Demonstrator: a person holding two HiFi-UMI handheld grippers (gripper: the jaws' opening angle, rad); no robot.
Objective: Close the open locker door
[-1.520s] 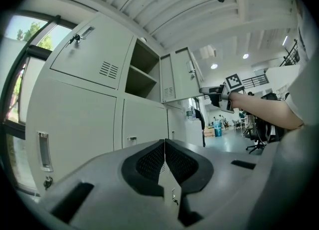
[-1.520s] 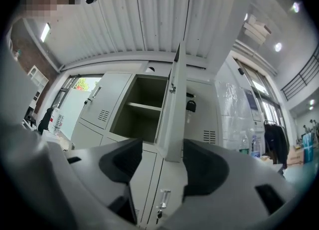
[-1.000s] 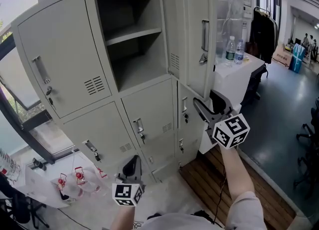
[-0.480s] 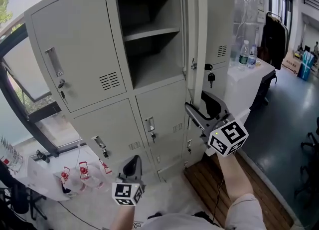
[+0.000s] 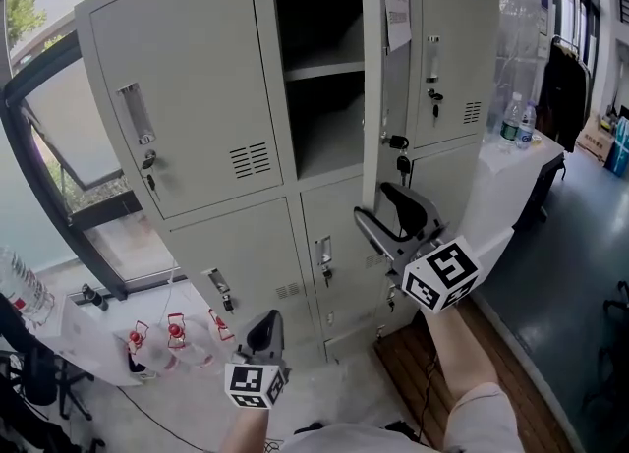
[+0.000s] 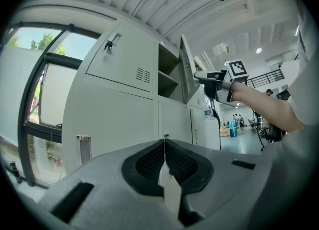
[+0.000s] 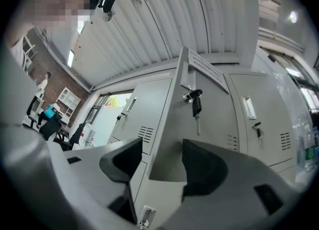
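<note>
- Your left gripper (image 5: 263,328) hangs low near the floor, jaws pressed together and empty, well apart from the lockers.
- The open compartment (image 5: 319,97) sits upper middle. Its locker door (image 5: 371,78) stands edge-on toward you, key (image 5: 398,151) dangling.
- Your right gripper (image 5: 381,207), arm outstretched, gapes wide with the door's lower corner between its jaws, clamping nothing.
- A white table (image 5: 496,181) with bottles (image 5: 511,119) crowds the right.

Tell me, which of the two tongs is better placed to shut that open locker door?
Right. The right tongs are open, raised at the lower edge of the door, which shows between them. The left tongs are shut, hanging low, away from the door.
</note>
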